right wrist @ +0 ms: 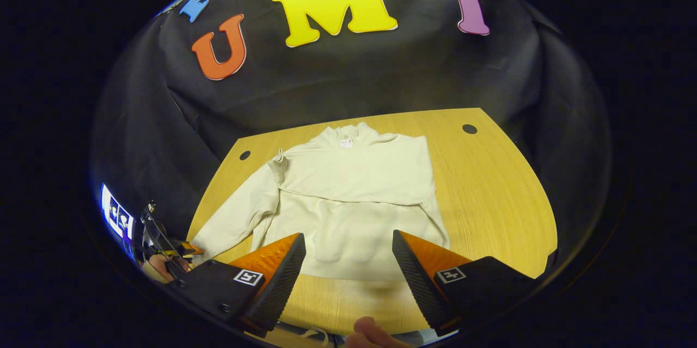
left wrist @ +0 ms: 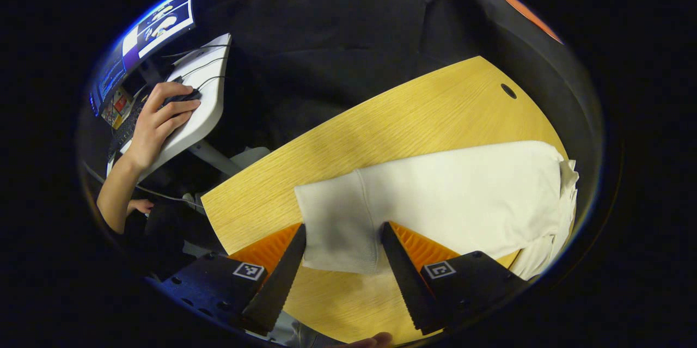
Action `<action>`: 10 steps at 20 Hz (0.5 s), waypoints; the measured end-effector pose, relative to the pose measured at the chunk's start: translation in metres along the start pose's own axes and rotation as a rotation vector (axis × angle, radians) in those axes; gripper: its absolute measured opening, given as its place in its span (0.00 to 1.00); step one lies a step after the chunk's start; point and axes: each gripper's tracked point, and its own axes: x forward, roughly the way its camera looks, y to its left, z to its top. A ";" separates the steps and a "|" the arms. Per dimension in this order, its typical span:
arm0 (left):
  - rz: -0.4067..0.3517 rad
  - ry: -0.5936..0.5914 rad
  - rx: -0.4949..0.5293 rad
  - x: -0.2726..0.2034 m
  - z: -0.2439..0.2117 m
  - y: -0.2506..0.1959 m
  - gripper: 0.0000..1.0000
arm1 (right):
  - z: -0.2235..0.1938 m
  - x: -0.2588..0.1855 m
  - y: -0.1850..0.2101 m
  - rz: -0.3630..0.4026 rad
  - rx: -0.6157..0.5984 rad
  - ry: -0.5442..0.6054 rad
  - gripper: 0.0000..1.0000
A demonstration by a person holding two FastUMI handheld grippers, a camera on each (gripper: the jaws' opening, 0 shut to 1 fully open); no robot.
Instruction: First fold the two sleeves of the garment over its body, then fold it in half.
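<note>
A cream long-sleeved garment (right wrist: 348, 217) lies flat on the wooden table (right wrist: 490, 184), collar toward the far wall. One sleeve (right wrist: 354, 174) lies folded across the chest. The other sleeve (right wrist: 239, 217) stretches out toward the near left corner, where the left gripper (right wrist: 182, 250) sits in a hand at its cuff. In the left gripper view that cuff (left wrist: 337, 250) lies between the spread fingers of my left gripper (left wrist: 343, 227), which is open. My right gripper (right wrist: 348, 234) is open too, hovering over the garment's near hem (right wrist: 348, 274).
Beyond the table's left edge (left wrist: 234, 206) a person's hand (left wrist: 158, 119) rests on a mouse on a white desk (left wrist: 201, 114) under a monitor (left wrist: 147, 32). Cable holes (right wrist: 469, 129) (right wrist: 245, 155) mark the table's far corners. Black cloth walls stand close behind.
</note>
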 end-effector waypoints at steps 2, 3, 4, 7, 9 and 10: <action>-0.003 0.033 0.002 0.000 0.000 -0.001 0.90 | -0.001 0.000 -0.001 0.003 0.016 0.004 0.99; -0.002 0.060 -0.006 -0.001 -0.001 -0.001 0.89 | -0.002 0.001 -0.003 0.002 0.018 0.007 0.99; -0.004 0.079 -0.006 -0.001 0.000 -0.003 0.89 | -0.002 0.002 -0.004 0.002 0.018 0.006 0.99; -0.026 0.105 0.000 0.003 0.005 -0.006 0.75 | -0.004 0.000 -0.011 0.004 0.021 0.005 0.99; -0.034 0.105 0.008 0.001 0.008 -0.008 0.49 | -0.004 0.002 -0.017 0.002 0.027 0.005 0.99; -0.038 0.107 0.006 0.000 0.008 -0.009 0.36 | -0.003 0.003 -0.020 0.004 0.031 0.004 0.99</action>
